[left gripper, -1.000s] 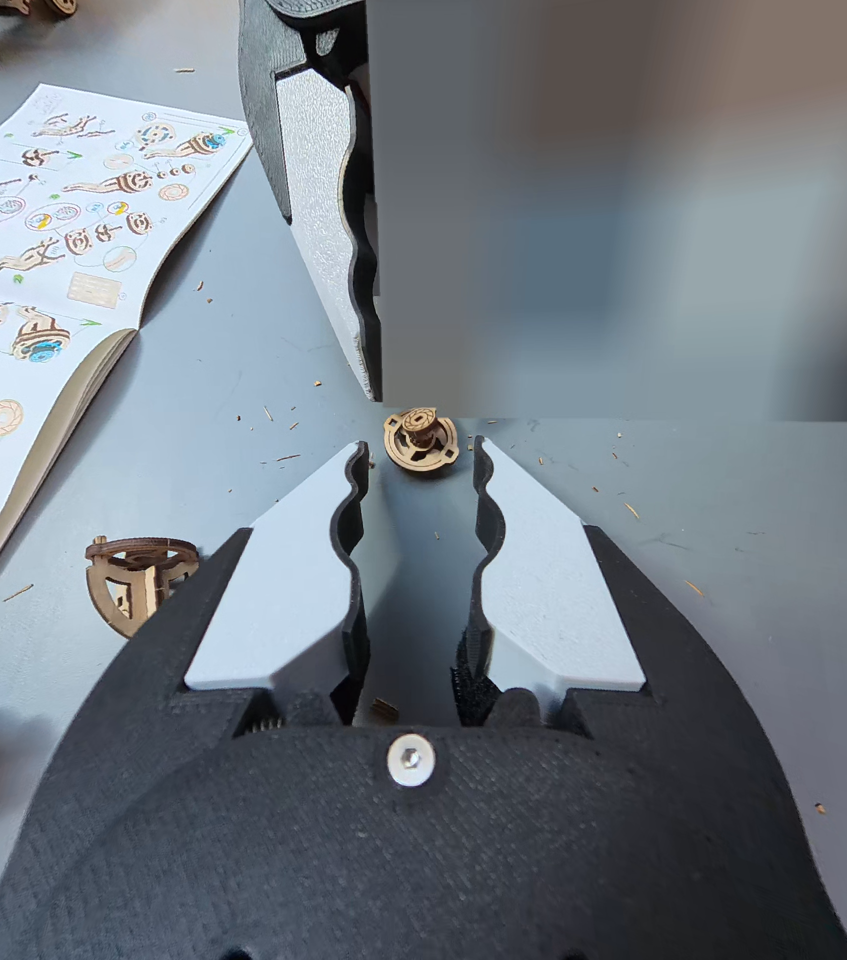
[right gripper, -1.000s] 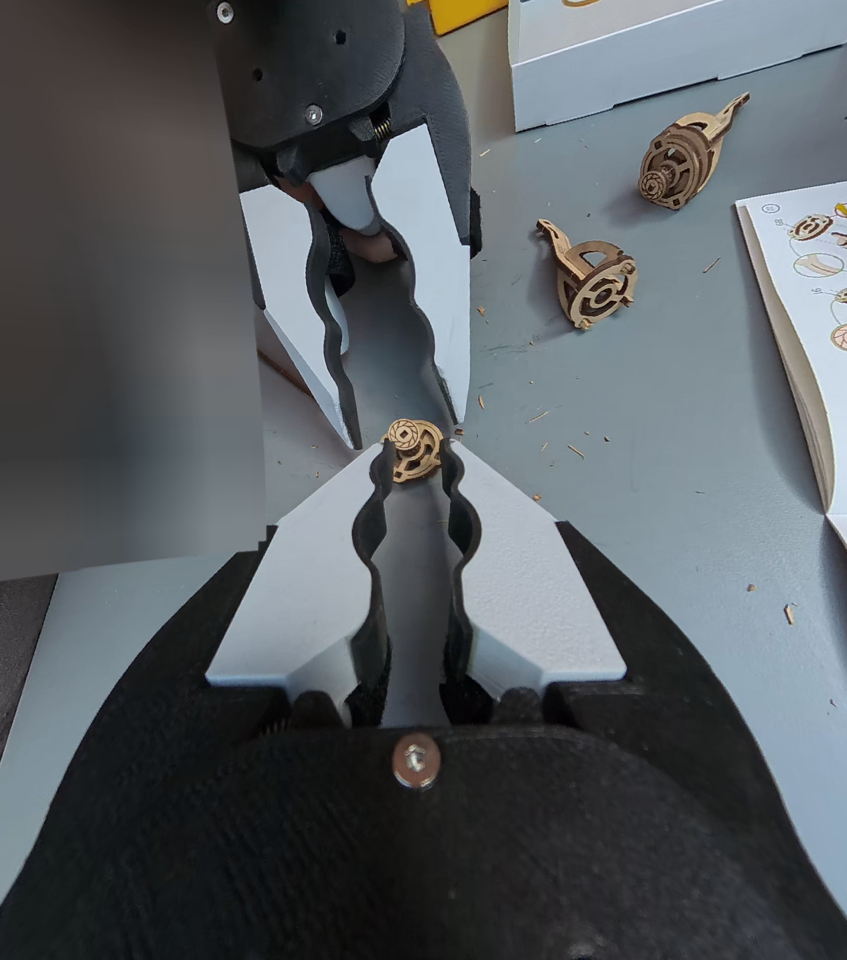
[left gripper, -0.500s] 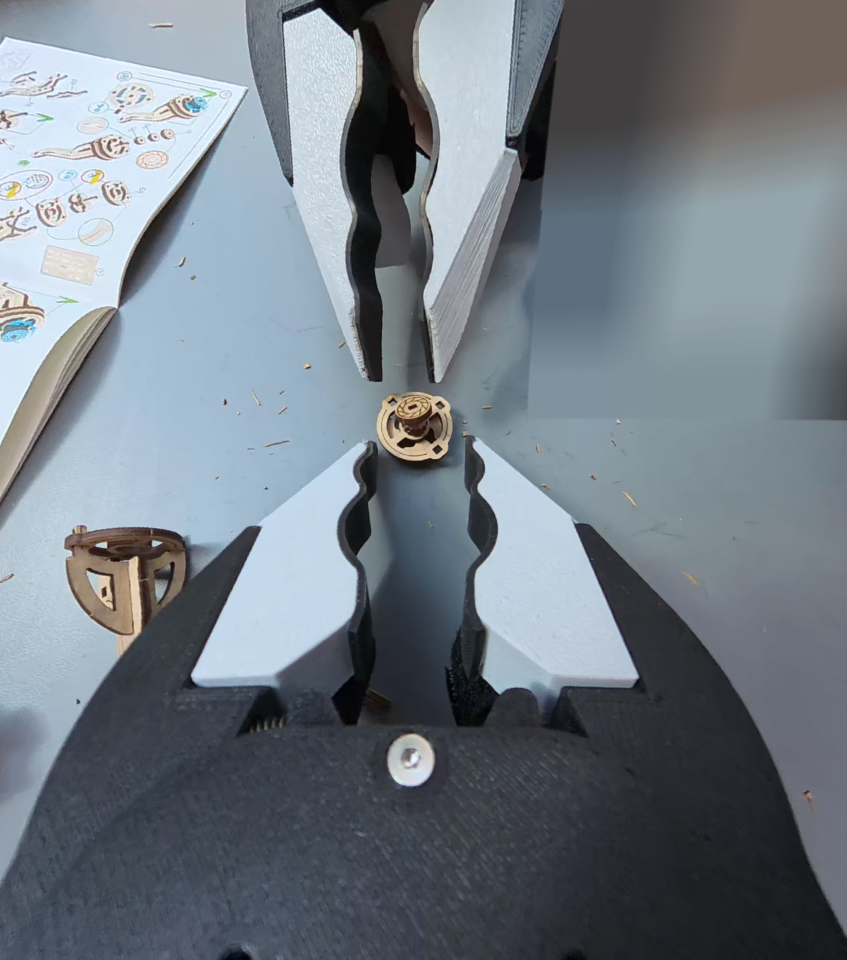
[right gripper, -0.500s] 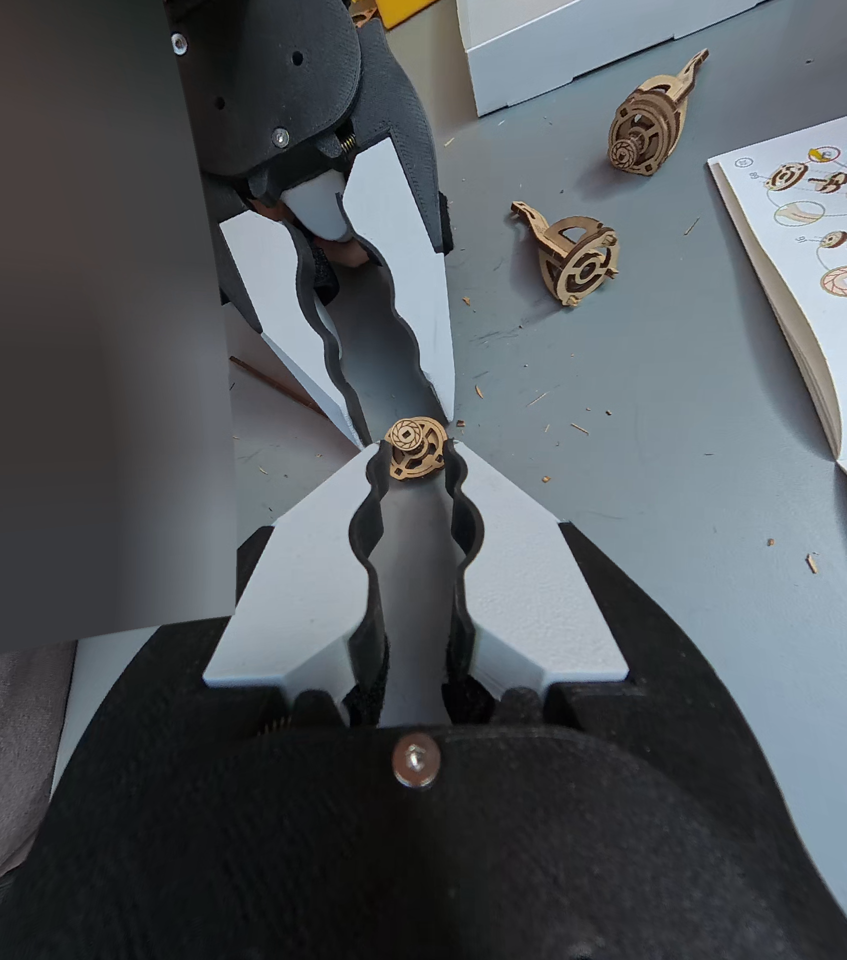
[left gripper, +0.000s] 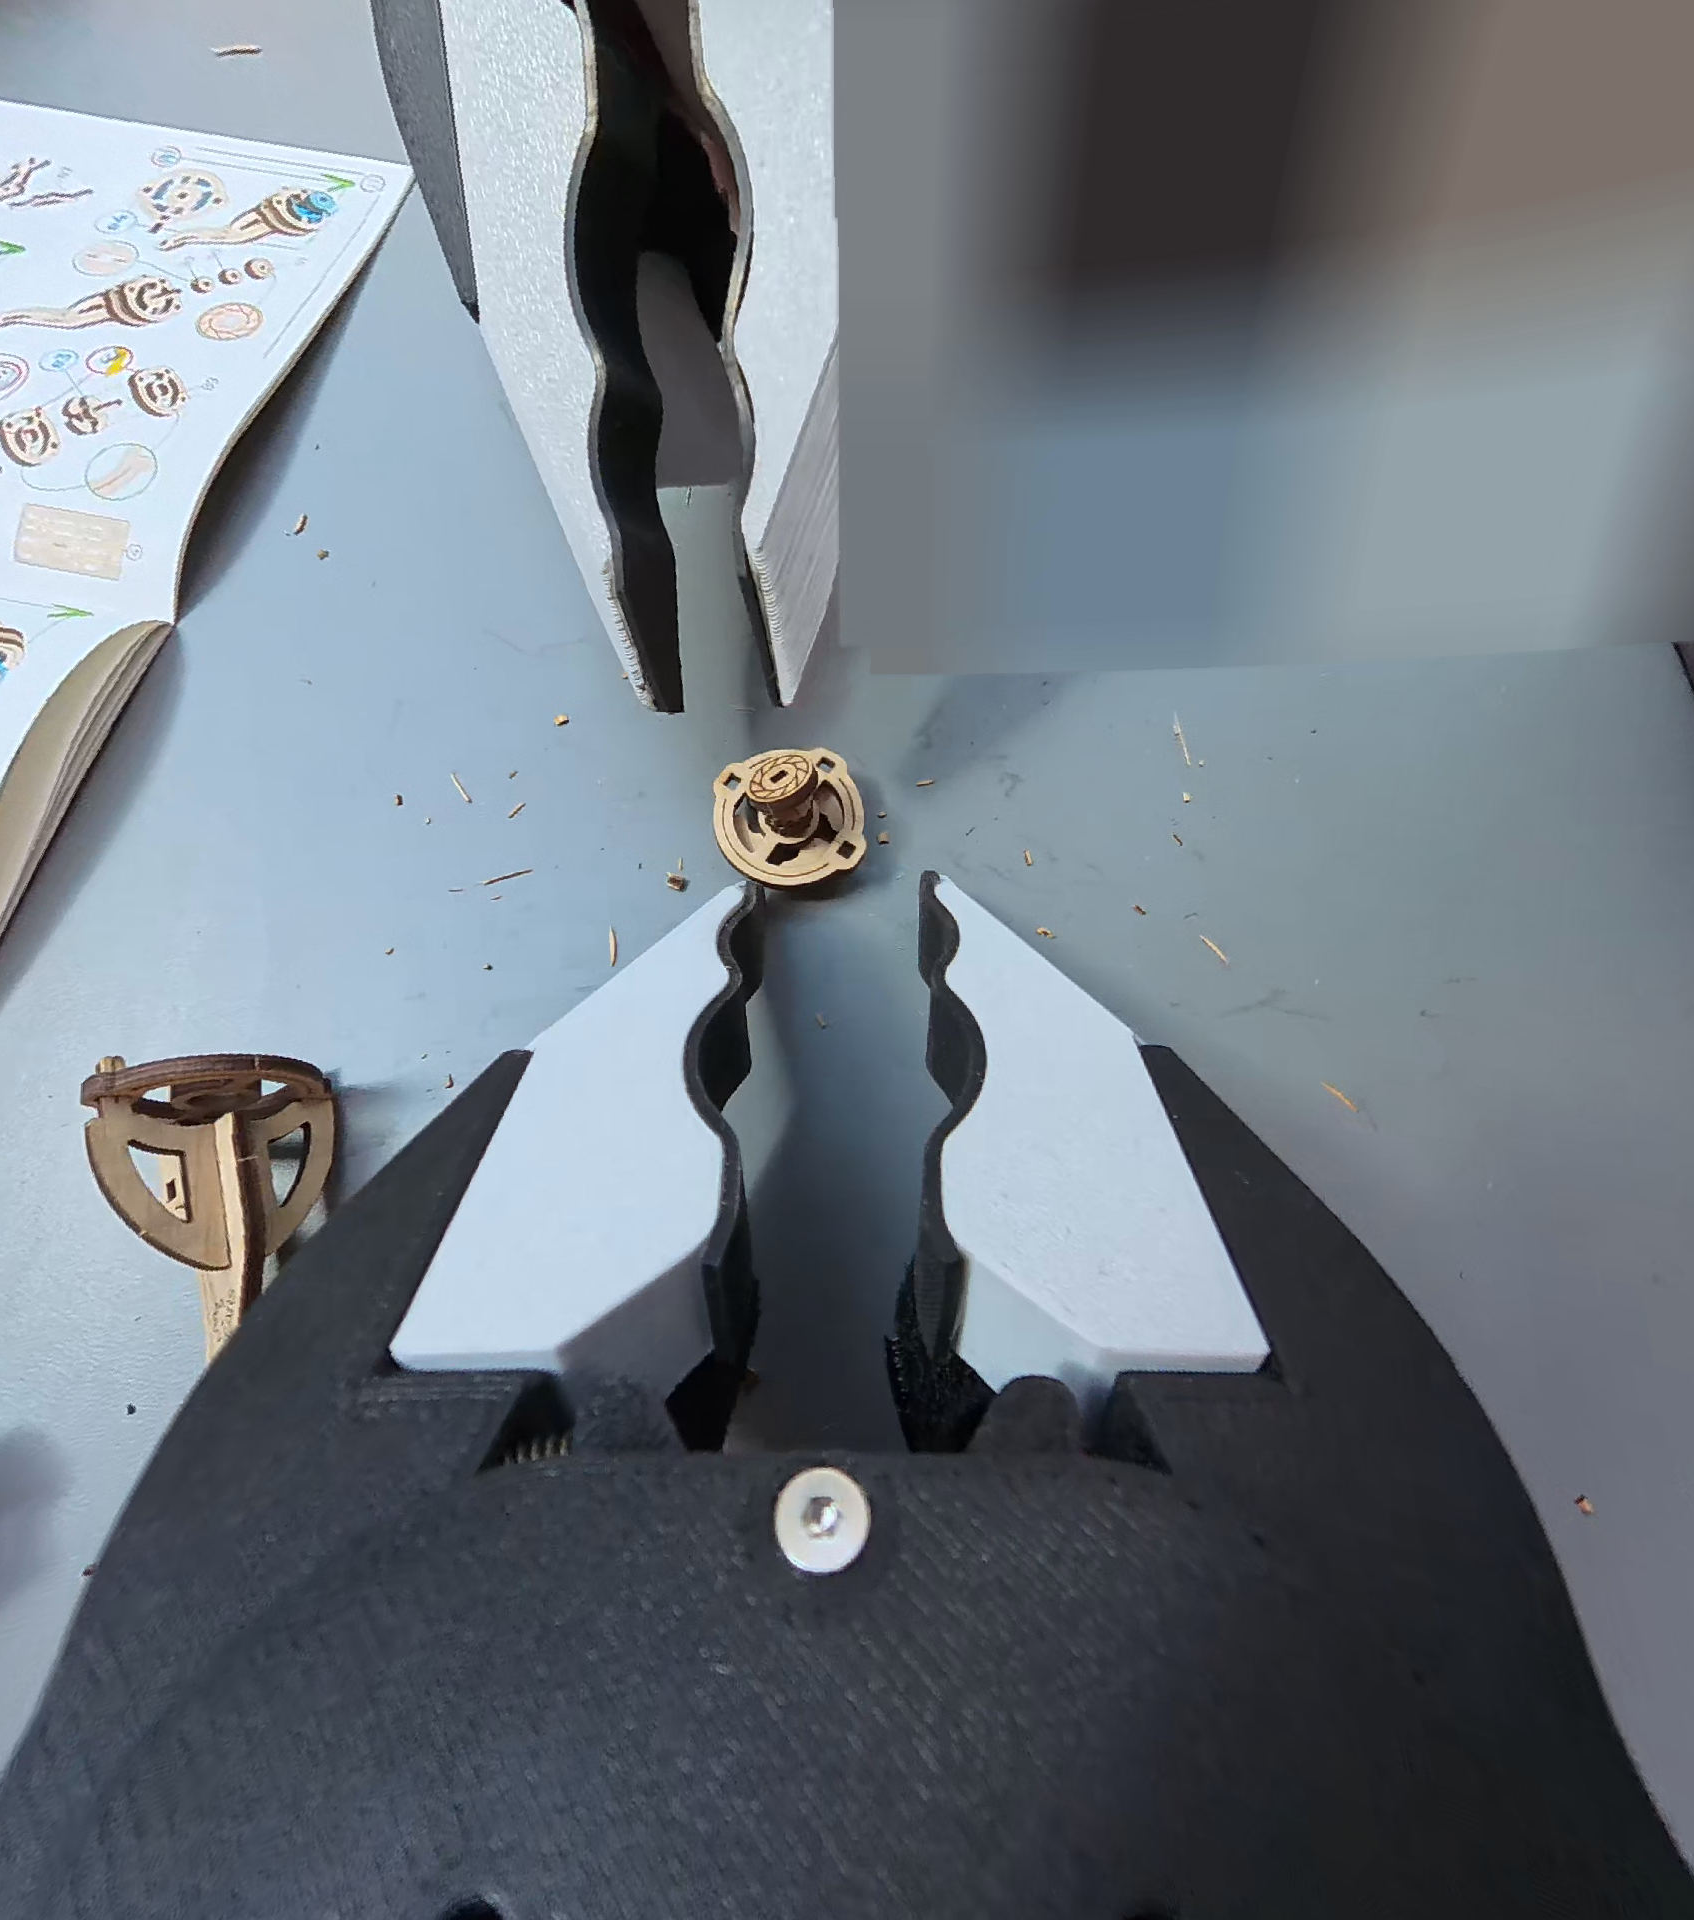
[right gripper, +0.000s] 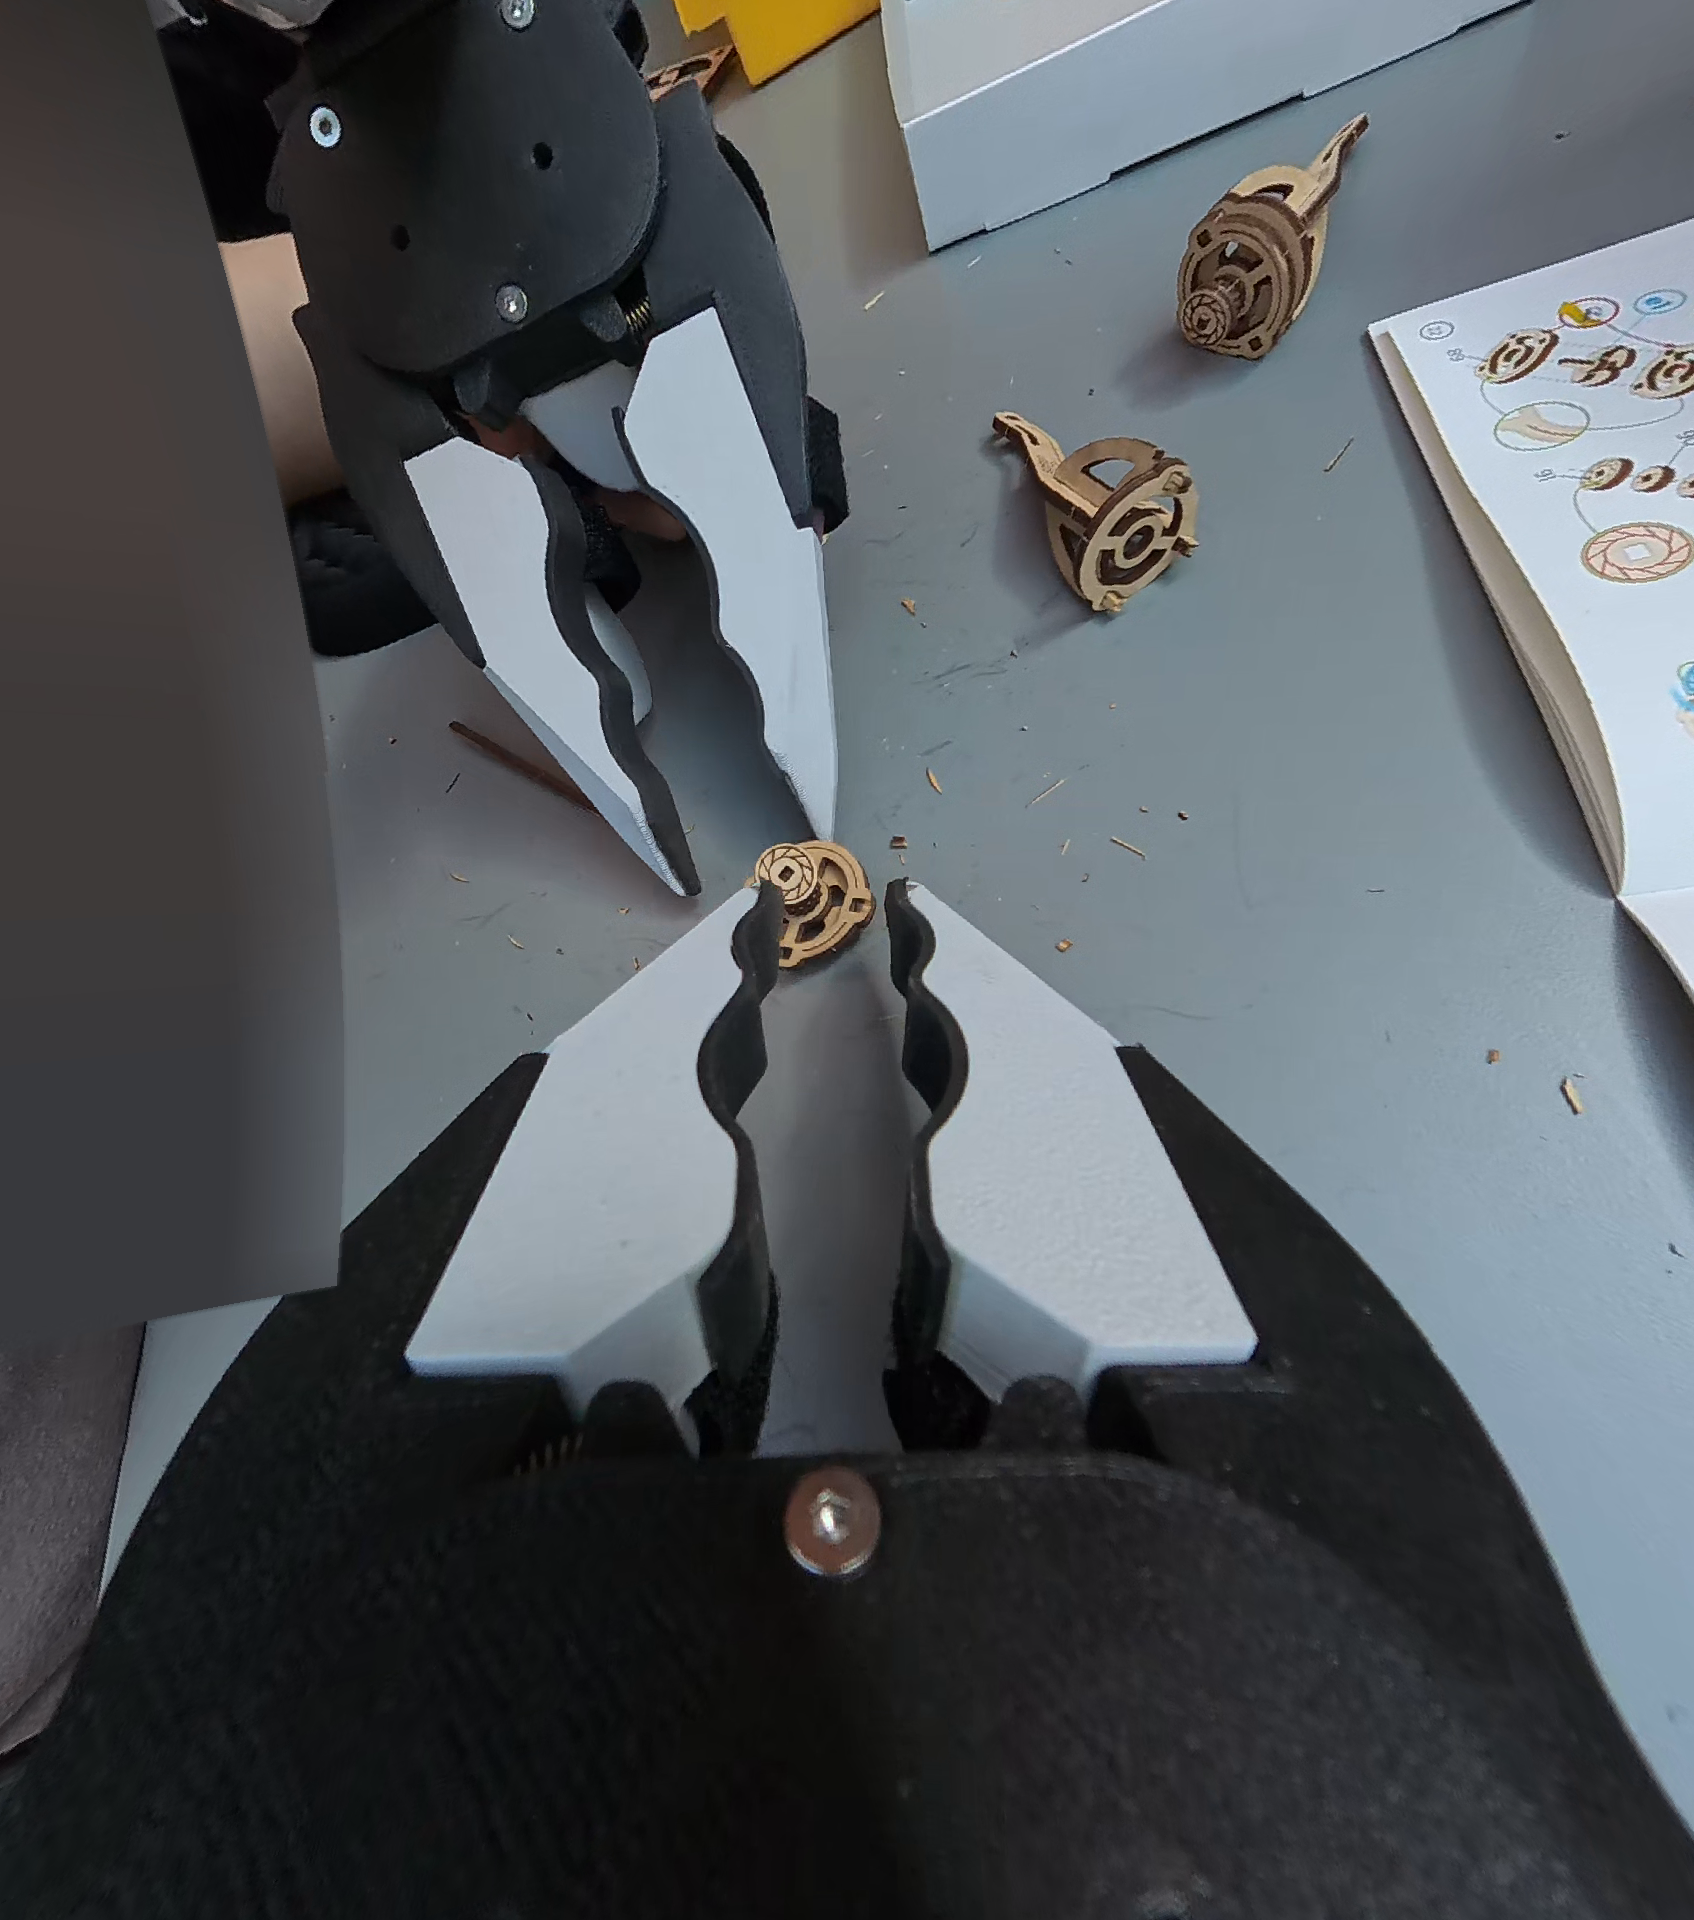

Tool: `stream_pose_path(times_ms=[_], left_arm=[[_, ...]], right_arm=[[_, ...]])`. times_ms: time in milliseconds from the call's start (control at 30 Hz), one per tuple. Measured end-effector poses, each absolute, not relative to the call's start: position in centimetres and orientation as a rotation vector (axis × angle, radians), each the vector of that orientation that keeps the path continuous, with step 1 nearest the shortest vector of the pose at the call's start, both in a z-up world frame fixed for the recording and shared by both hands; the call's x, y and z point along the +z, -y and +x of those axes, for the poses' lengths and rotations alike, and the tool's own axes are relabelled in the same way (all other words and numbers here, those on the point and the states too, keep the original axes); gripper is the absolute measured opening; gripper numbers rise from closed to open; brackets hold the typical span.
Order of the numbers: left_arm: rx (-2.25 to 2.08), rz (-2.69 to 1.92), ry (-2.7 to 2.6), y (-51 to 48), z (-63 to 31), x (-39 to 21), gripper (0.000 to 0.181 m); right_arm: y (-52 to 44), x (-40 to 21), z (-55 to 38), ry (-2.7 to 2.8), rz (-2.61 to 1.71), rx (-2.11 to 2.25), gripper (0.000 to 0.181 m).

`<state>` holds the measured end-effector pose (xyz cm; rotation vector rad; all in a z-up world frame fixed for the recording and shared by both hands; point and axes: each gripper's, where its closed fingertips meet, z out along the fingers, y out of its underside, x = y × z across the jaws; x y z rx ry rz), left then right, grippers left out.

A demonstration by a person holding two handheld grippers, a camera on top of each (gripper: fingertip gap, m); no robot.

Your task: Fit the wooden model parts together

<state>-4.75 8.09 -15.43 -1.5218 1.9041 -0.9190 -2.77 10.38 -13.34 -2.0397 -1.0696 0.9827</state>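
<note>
Since the earlier frames, the right gripper has let the small wooden wheel part go: it was pinched between the tips, and now the fingers stand apart and the part lies free on the table.

In the left wrist view, the left gripper (left gripper: 838, 894) sits low in the frame with its fingers spread and nothing between them. The wheel part (left gripper: 789, 831) lies flat on the grey table (left gripper: 1394, 1039) just ahead of the left fingertip, at the frame centre. The right gripper (left gripper: 718, 701) comes down from the top centre, slightly spread, its tips near the part but not touching it. A wooden sub-assembly (left gripper: 204, 1164) stands at the left edge, beside the open instruction booklet (left gripper: 43, 416) in the upper left.

In the right wrist view, the right gripper (right gripper: 827, 899) is spread, and the wheel part (right gripper: 815, 899) leans close to its left fingertip; contact I cannot tell. The left gripper (right gripper: 749, 852) points down from the upper left, also spread. Two more sub-assemblies (right gripper: 1118, 520) lie in the upper right, well apart.

I judge the part is now released for a new grasp. Open table remains to the right of it; the booklet edge limits the far side.
</note>
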Motion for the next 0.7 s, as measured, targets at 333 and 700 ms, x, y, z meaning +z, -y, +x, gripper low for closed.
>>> stream_pose_path(times_ms=[333, 700], left_arm=[[-0.948, -1.530, -1.824, -8.9, -4.5, -14.6, 0.033], [-0.925, -1.508, -1.855, -8.6, -3.5, -14.8, 0.036]], right_arm=[[-10.0, -13.5, -3.3, 1.044, -2.068, 1.022, 0.019], [-9.7, -12.6, -3.8, 0.950, -2.112, 0.972, 0.020]])
